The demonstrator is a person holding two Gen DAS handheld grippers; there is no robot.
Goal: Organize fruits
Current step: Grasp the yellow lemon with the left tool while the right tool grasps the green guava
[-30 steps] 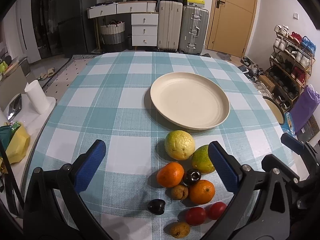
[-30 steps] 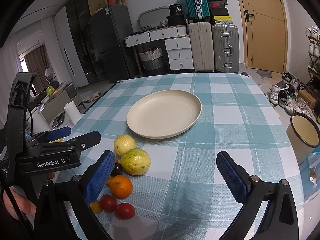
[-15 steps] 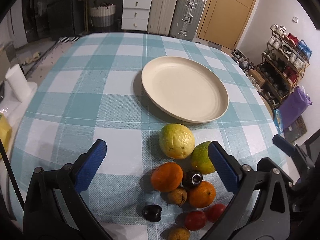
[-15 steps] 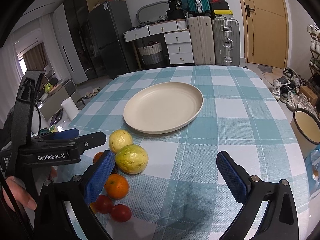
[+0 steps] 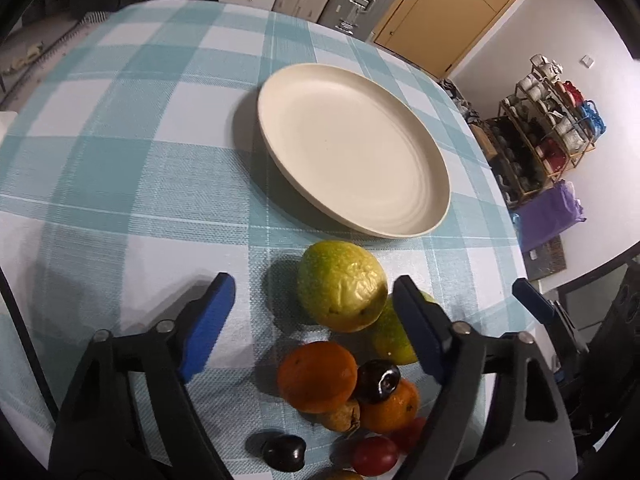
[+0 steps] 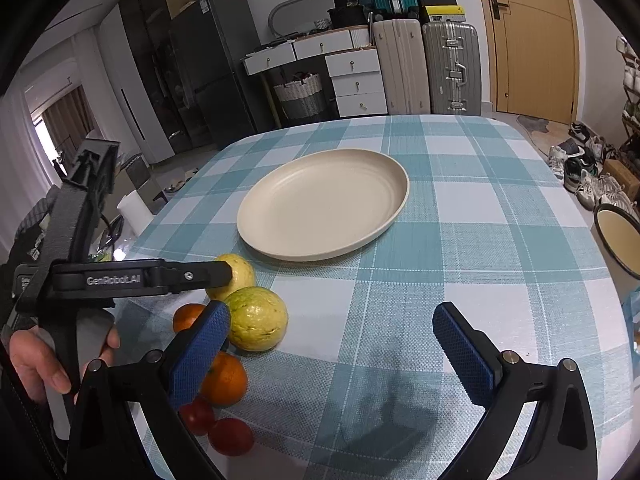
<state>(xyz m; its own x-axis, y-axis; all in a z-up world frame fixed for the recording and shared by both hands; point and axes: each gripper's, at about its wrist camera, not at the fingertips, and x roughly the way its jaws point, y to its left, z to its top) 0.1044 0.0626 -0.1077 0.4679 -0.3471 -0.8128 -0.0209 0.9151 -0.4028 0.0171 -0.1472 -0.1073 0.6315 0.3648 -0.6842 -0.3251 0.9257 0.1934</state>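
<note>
A cream plate lies empty on the checked table. A heap of fruit sits near the front edge: two yellow-green guavas, oranges, dark plums, red tomatoes and small brown fruits. My left gripper is open, low over the heap, its blue pads on either side of the nearer guava and orange. My right gripper is open and empty, just right of the heap. The left gripper's arm shows in the right wrist view.
The table edge runs close on the right, with a shoe rack and a purple bag beyond it. Suitcases and white drawers stand behind the table. A paper roll sits left of the table.
My left gripper has moved forward and down toward the fruit heap, so the guava now lies between its pads. The right gripper has drifted slightly closer. Both stayed open.
</note>
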